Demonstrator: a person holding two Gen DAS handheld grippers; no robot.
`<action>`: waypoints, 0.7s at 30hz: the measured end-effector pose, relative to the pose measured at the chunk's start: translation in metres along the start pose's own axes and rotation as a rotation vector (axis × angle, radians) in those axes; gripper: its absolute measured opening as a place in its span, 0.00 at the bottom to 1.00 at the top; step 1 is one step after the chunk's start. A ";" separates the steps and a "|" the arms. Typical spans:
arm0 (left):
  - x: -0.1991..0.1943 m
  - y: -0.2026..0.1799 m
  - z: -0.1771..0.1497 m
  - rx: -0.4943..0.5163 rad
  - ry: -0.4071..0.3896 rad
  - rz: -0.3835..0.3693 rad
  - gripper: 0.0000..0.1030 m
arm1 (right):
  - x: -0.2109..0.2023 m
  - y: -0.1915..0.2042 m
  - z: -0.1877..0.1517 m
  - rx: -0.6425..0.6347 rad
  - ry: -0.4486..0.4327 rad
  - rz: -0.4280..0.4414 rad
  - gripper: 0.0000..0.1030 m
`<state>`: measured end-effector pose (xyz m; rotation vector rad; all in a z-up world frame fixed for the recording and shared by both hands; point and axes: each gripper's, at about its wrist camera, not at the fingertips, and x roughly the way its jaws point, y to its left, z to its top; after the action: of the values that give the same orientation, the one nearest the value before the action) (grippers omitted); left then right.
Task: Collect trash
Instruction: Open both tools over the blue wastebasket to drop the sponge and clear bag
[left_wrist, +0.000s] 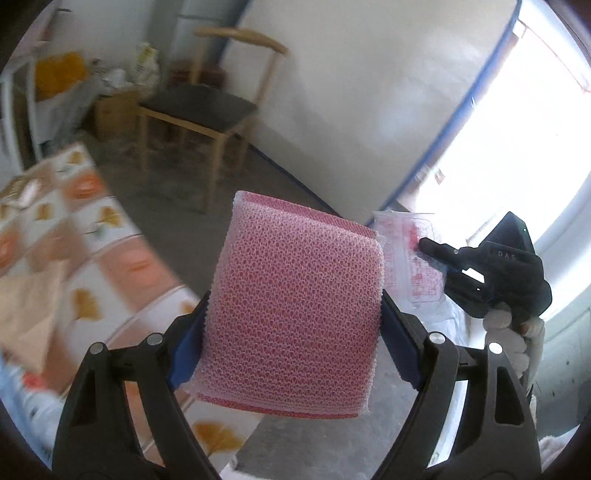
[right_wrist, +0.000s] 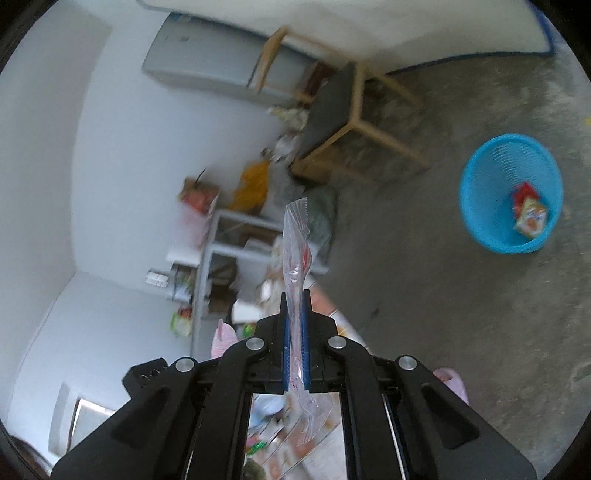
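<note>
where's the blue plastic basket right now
In the right wrist view, the blue plastic basket stands on the concrete floor at right, beyond the wooden chair, with snack wrappers inside.

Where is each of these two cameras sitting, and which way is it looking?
Left wrist: on the left gripper, looking along its fingers at the pink sponge they clamp; beyond, the gloved hand holding the right gripper.
Right wrist: on the right gripper, looking along fingers shut on a clear wrapper, across the floor to a blue basket.
Shared: the wooden chair, wrapper and tiled table.
</note>
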<state>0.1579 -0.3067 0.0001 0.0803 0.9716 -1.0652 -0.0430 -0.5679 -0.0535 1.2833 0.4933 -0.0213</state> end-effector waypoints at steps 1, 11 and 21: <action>0.021 -0.006 0.008 0.010 0.032 -0.020 0.78 | -0.001 -0.006 0.004 0.006 -0.014 -0.010 0.05; 0.193 -0.038 0.062 0.062 0.234 -0.005 0.78 | 0.009 -0.087 0.069 0.091 -0.127 -0.169 0.05; 0.321 -0.040 0.087 -0.030 0.333 -0.021 0.81 | 0.051 -0.178 0.137 0.244 -0.213 -0.183 0.41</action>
<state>0.2237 -0.5945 -0.1575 0.2288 1.2905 -1.0756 -0.0012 -0.7341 -0.2078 1.4512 0.4317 -0.3778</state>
